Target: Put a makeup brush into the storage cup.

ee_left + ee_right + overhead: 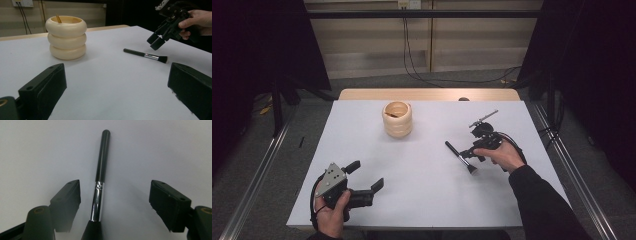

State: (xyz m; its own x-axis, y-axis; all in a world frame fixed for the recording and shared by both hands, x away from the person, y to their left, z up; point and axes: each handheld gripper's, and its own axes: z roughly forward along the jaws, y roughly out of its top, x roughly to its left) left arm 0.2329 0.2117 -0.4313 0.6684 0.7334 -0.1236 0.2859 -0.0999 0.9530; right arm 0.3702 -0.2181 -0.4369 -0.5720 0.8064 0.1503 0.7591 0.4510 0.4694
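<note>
My left gripper (368, 176) rests low at the near left of the white table (362, 150), jaws spread wide with nothing between them. Farther back, left of centre, stands the cream ribbed holder (397, 119), upright, with a thin stick (58, 18) leaning inside it. Right of centre, the black makeup brush (461, 156) lies flat on the table, handle pointing away, bristles toward me. My right gripper (468, 151) hangs just over the brush, its jaws apart on either side of the chrome ferrule (97, 201), neither pad touching it.
</note>
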